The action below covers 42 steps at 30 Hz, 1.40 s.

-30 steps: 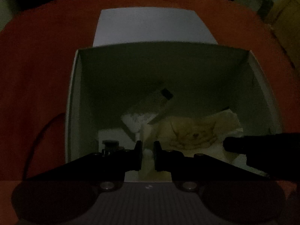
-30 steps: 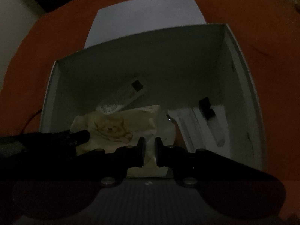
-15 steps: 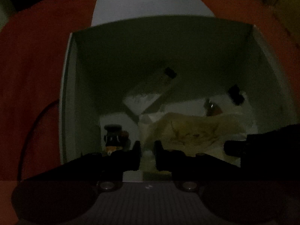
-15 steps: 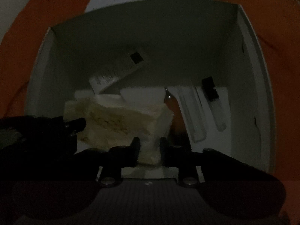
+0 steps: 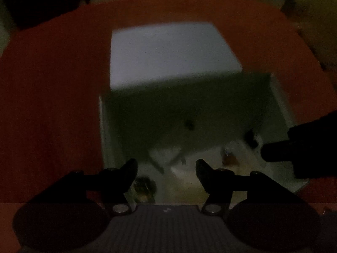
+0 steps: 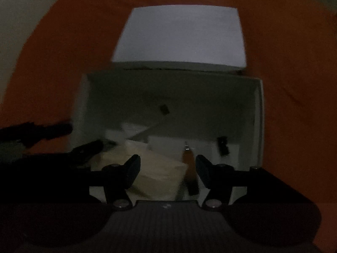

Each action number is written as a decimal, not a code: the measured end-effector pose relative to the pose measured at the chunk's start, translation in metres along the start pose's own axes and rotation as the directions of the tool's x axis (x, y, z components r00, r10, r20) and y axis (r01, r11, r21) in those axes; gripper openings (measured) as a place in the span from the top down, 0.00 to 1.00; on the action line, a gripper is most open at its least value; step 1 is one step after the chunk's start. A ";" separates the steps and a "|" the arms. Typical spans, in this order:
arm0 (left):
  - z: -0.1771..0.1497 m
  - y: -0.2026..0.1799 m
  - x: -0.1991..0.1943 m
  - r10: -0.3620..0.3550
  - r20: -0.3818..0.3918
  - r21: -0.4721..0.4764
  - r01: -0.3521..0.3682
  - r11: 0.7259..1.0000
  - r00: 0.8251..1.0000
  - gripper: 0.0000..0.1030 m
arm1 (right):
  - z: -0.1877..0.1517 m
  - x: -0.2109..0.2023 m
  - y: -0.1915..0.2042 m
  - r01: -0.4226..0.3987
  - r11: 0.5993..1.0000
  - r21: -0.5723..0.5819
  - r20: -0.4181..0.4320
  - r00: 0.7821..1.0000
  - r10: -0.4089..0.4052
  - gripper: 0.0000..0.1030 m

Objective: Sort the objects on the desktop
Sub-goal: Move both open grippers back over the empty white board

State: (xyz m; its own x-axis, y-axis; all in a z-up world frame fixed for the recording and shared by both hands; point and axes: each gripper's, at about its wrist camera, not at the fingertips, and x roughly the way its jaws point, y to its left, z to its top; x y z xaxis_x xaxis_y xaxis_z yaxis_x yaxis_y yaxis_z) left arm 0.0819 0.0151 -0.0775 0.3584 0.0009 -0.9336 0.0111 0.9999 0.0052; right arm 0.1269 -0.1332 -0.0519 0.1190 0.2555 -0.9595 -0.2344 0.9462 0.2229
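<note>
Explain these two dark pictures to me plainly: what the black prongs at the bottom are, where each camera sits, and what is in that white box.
A person holds two hand tools, each with a two-finger gripper and a camera looking along its fingers. One picture is from the left gripper, the other from the right gripper; the black prongs are their fingers. Both grippers are open and hold nothing. Each gripper also shows at the edge of the other's view. Both look down into an open white box on an orange cloth, its lid lying flat behind it. Inside lie a pale yellowish packet, a brownish pen-like item and small dark bits too dim to name.
</note>
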 end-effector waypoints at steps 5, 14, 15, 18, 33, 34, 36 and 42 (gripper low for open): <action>0.042 0.031 -0.019 0.045 0.070 0.021 -0.047 0.999 0.997 0.22 | 0.047 -0.069 -0.016 -0.039 0.998 -0.049 0.094 0.995 0.043 0.18; 0.112 0.080 -0.030 0.064 0.167 0.005 -0.066 0.998 0.984 0.20 | 0.116 -0.111 -0.074 0.012 0.999 -0.035 0.248 0.969 -0.003 0.14; 0.116 0.084 -0.022 0.049 0.170 -0.011 -0.048 0.999 0.984 0.19 | 0.122 -0.109 -0.080 0.004 1.000 -0.026 0.256 0.967 0.003 0.14; 0.129 0.087 0.007 0.026 0.165 -0.019 -0.023 1.000 0.986 0.17 | 0.141 -0.093 -0.097 -0.029 0.999 -0.018 0.278 0.960 0.033 0.14; 0.181 0.128 0.173 -0.069 0.161 -0.094 0.085 0.992 0.985 0.00 | 0.238 0.068 -0.183 -0.006 1.000 0.017 0.235 0.972 0.002 0.08; 0.181 0.132 0.182 -0.078 0.156 -0.106 0.095 0.990 0.985 0.00 | 0.241 0.076 -0.187 -0.006 1.000 0.003 0.240 0.971 0.006 0.08; 0.181 0.137 0.198 -0.093 0.147 -0.117 0.111 0.987 0.985 0.01 | 0.250 0.094 -0.197 -0.026 1.000 -0.006 0.244 0.969 0.027 0.08; 0.176 0.142 0.225 -0.130 0.120 -0.085 0.140 0.986 0.984 0.00 | 0.258 0.152 -0.214 -0.053 0.998 0.043 0.172 0.984 0.045 0.07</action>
State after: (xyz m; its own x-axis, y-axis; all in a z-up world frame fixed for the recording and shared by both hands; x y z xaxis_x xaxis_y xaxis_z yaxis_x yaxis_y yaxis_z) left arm 0.3285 0.1550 -0.2235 0.4635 -0.1301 -0.8765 -0.0180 0.9876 -0.1561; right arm 0.4438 -0.2462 -0.2011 0.2730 0.3284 -0.9042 -0.1985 0.9389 0.2811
